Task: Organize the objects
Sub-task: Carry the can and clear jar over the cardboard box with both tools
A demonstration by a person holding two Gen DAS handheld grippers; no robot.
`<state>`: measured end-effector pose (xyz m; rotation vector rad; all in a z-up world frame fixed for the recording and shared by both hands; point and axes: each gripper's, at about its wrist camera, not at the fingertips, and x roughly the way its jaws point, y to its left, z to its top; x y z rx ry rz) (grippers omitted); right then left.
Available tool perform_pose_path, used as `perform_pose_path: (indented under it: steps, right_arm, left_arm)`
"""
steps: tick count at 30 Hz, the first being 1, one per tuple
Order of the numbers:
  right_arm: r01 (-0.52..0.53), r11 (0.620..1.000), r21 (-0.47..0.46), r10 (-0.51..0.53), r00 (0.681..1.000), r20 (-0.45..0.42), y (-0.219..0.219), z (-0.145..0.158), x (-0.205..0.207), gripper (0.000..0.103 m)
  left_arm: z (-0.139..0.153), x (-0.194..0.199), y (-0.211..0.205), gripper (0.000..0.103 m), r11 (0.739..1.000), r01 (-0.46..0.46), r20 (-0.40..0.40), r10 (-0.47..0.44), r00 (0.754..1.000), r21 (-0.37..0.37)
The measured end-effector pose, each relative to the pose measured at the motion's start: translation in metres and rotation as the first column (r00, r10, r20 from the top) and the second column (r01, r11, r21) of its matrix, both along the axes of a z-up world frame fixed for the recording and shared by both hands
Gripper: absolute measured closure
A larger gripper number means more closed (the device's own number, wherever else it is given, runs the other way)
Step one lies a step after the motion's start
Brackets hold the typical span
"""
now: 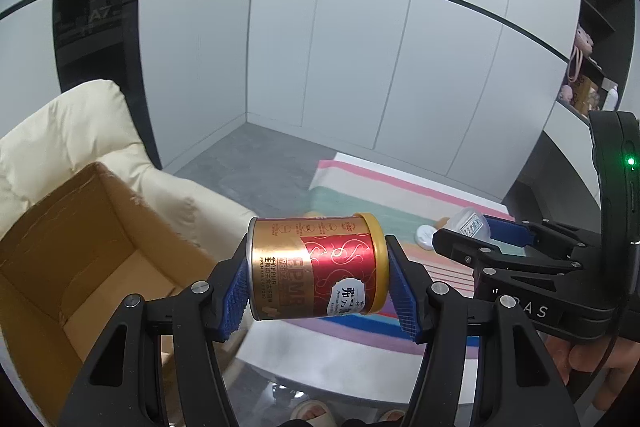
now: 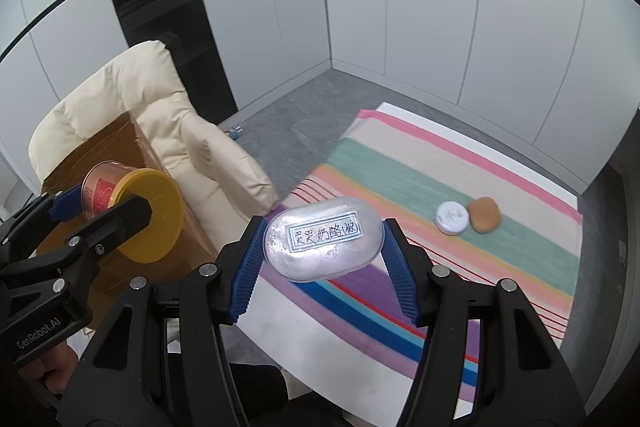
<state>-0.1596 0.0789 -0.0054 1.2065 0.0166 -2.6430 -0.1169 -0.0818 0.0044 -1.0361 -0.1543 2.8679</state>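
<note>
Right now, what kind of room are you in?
Probably a living room or a mock-up of one: a cream armchair, a striped cloth on a low table, and plain white cupboard walls.

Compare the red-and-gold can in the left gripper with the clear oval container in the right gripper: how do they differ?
The red-and-gold metal can with the yellow lid is a cylinder, gripped end to end and lying sideways; the clear oval plastic container with a handwritten label is flatter and rounded, gripped across its long ends. The can is opaque and printed; the container is translucent and frosty-looking. Both are held off the striped cloth, each between blue-padded fingers.
</note>
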Motion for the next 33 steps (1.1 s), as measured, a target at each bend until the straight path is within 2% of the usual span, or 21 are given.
perform_pose_path:
  steps: [14, 33]
  right_arm:
    - [-0.122, 0.993, 0.006, 0.122, 0.992, -0.009, -0.072, 0.004, -0.002, 0.043]
    - [-0.297, 0.954, 0.032, 0.298, 0.955, -0.011, -0.175, 0.000, 0.006, 0.043]
  left_arm:
    - [0.002, 0.021, -0.064, 0.041, 0.992, -0.124, 0.000, 0.124, 0.992, -0.004]
    - [-0.008, 0.055, -0.134, 0.041, 0.967, -0.251, 0.035, 0.252, 0.967, -0.033]
